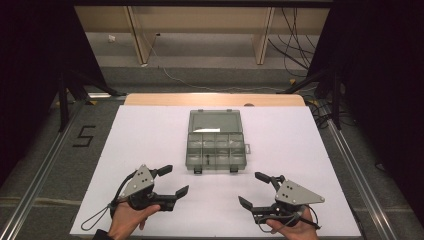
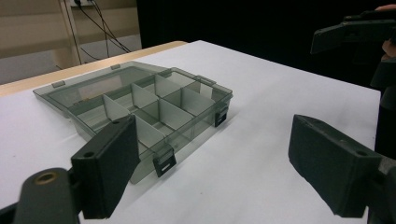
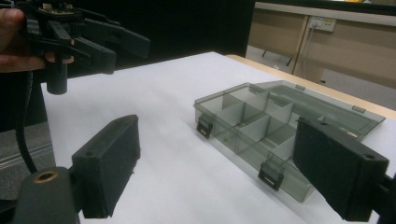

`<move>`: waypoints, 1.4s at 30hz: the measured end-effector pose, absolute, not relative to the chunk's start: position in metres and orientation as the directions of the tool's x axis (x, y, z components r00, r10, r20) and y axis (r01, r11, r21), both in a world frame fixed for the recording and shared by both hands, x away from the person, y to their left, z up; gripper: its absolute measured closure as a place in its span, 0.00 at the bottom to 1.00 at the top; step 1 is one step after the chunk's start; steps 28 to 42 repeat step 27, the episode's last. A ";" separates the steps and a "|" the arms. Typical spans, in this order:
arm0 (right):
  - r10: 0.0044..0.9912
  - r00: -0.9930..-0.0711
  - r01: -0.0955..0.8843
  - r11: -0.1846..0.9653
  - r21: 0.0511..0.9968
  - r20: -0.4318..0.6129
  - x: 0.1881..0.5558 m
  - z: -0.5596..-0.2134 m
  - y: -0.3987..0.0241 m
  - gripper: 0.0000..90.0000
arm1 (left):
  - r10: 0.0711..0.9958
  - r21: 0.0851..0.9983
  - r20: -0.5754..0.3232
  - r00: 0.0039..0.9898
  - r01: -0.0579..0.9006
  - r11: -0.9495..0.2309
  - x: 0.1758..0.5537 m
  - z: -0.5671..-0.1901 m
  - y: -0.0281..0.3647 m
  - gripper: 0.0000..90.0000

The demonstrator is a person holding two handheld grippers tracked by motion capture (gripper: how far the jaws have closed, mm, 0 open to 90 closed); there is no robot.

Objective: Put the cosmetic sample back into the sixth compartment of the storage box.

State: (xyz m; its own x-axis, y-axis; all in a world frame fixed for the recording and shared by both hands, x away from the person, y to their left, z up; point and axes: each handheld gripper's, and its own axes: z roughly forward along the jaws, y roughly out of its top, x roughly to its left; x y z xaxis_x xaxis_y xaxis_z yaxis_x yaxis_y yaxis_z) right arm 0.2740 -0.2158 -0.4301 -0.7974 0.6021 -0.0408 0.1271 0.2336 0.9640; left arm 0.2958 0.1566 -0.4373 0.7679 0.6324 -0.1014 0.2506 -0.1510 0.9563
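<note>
High view: open grey plastic organizer box [image 1: 216, 142] at the middle of the white table [image 1: 150, 135], lid [image 1: 215, 121] flat on the far side, divided tray toward the person, two latches on the near edge. Left gripper [image 1: 172, 181] and right gripper [image 1: 252, 189] held low near the table's front edge, one on each side, both well apart from the box, both spread wide and carrying nothing. Small dark item [image 1: 206, 160] in one near compartment, too small to name; pale glare across the lid. Judged from this: box already opened, nothing yet touched, so filling, emptying or closing all left to do.

Left gripper view: own jaws wide apart with bare table between them, box [image 2: 140, 107] ahead and to the left, latches [image 2: 164, 163] hanging loose on the front wall. Compartments apparently empty from here, though the smoky walls blur the floors. Right gripper [image 2: 355, 32] at the upper right, cut off by the frame.

Right gripper view: jaws again wide and unloaded, box [image 3: 280, 126] ahead to the right, its near corner hidden behind the right jaw. Left gripper [image 3: 107, 46] at the upper left, released as well, with part of a hand [image 3: 14, 37] cut off at the edge.
</note>
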 end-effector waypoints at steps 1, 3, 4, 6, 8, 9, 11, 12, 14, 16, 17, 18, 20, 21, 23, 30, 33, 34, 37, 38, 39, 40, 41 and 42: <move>0.602 -0.797 0.125 0.233 0.964 -0.042 0.274 -0.430 -0.216 0.18 | 0.632 0.956 -0.101 0.768 0.251 -0.151 0.296 -0.437 0.157 0.18; 0.603 -0.797 0.134 0.229 0.964 -0.032 0.273 -0.430 -0.216 0.18 | 0.632 0.956 -0.105 0.768 0.253 -0.149 0.295 -0.438 0.155 0.18; 0.602 -0.797 0.122 0.234 0.965 -0.045 0.274 -0.430 -0.216 0.18 | 0.632 0.956 -0.105 0.768 0.253 -0.149 0.295 -0.438 0.155 0.18; 0.602 -0.798 0.131 0.230 0.964 -0.035 0.274 -0.430 -0.216 0.18 | 0.632 0.956 -0.102 0.769 0.250 -0.151 0.295 -0.437 0.156 0.18; 0.600 -0.799 0.125 0.233 0.964 -0.042 0.274 -0.430 -0.216 0.18 | 0.630 0.957 -0.091 0.771 0.242 -0.158 0.296 -0.437 0.156 0.18; 0.600 -0.799 0.125 0.234 0.964 -0.042 0.274 -0.430 -0.216 0.18 | 0.629 0.958 -0.091 0.772 0.242 -0.157 0.296 -0.437 0.156 0.18; 0.601 -0.798 0.125 0.234 0.964 -0.042 0.274 -0.430 -0.216 0.18 | 0.628 0.956 -0.095 0.772 0.246 -0.158 0.296 -0.438 0.156 0.18; 0.601 -0.798 0.125 0.234 0.964 -0.042 0.274 -0.430 -0.216 0.18 | 0.628 0.956 -0.095 0.772 0.246 -0.158 0.296 -0.438 0.156 0.18; 0.601 -0.798 0.126 0.233 0.964 -0.041 0.274 -0.430 -0.216 0.18 | 0.627 0.956 -0.093 0.773 0.245 -0.160 0.296 -0.438 0.155 0.18; 0.599 -0.799 0.123 0.231 0.965 -0.041 0.274 -0.430 -0.216 0.18 | 0.627 0.956 -0.092 0.773 0.244 -0.160 0.296 -0.438 0.155 0.18; 0.602 -0.797 0.126 0.233 0.964 -0.042 0.274 -0.430 -0.216 0.18 | 0.626 0.957 -0.095 0.774 0.244 -0.156 0.296 -0.438 0.155 0.18; 0.602 -0.797 0.126 0.233 0.964 -0.042 0.274 -0.430 -0.216 0.18 | 0.626 0.957 -0.095 0.774 0.244 -0.156 0.296 -0.438 0.155 0.18; 0.601 -0.798 0.125 0.234 0.964 -0.042 0.274 -0.430 -0.216 0.18 | 0.628 0.958 -0.093 0.773 0.242 -0.156 0.296 -0.438 0.155 0.18; 0.601 -0.798 0.125 0.234 0.964 -0.042 0.274 -0.430 -0.216 0.18 | 0.629 0.958 -0.093 0.772 0.241 -0.154 0.296 -0.437 0.155 0.18; 0.601 -0.798 0.124 0.231 0.965 -0.041 0.274 -0.430 -0.216 0.18 | 0.629 0.958 -0.092 0.772 0.240 -0.154 0.296 -0.437 0.155 0.18; 0.601 -0.798 0.125 0.234 0.964 -0.042 0.274 -0.430 -0.216 0.18 | 0.629 0.958 -0.092 0.772 0.240 -0.155 0.296 -0.437 0.155 0.18; 0.601 -0.798 0.125 0.234 0.964 -0.042 0.274 -0.430 -0.216 0.18 | 0.629 0.958 -0.092 0.772 0.240 -0.155 0.296 -0.437 0.155 0.18; 0.601 -0.798 0.125 0.234 0.964 -0.042 0.274 -0.430 -0.216 0.18 | 0.629 0.958 -0.092 0.772 0.240 -0.155 0.296 -0.437 0.155 0.18; 0.601 -0.798 0.125 0.234 0.964 -0.042 0.274 -0.430 -0.216 0.18 | 0.629 0.958 -0.092 0.772 0.240 -0.155 0.296 -0.437 0.155 0.18; 0.601 -0.798 0.125 0.234 0.964 -0.042 0.274 -0.430 -0.216 0.18 | 0.629 0.958 -0.092 0.772 0.240 -0.155 0.296 -0.437 0.155 0.18; 0.601 -0.798 0.125 0.234 0.964 -0.042 0.274 -0.430 -0.216 0.18 | 0.629 0.958 -0.092 0.772 0.240 -0.155 0.296 -0.437 0.155 0.18; 0.601 -0.798 0.125 0.234 0.964 -0.042 0.274 -0.430 -0.216 0.18 | 0.629 0.958 -0.092 0.772 0.240 -0.155 0.296 -0.437 0.155 0.18; 0.601 -0.798 0.125 0.234 0.964 -0.042 0.274 -0.430 -0.216 0.18 | 0.629 0.958 -0.092 0.772 0.240 -0.155 0.296 -0.437 0.155 0.18; 0.601 -0.798 0.125 0.234 0.964 -0.042 0.274 -0.430 -0.216 0.18 | 0.629 0.958 -0.092 0.772 0.240 -0.155 0.296 -0.437 0.155 0.18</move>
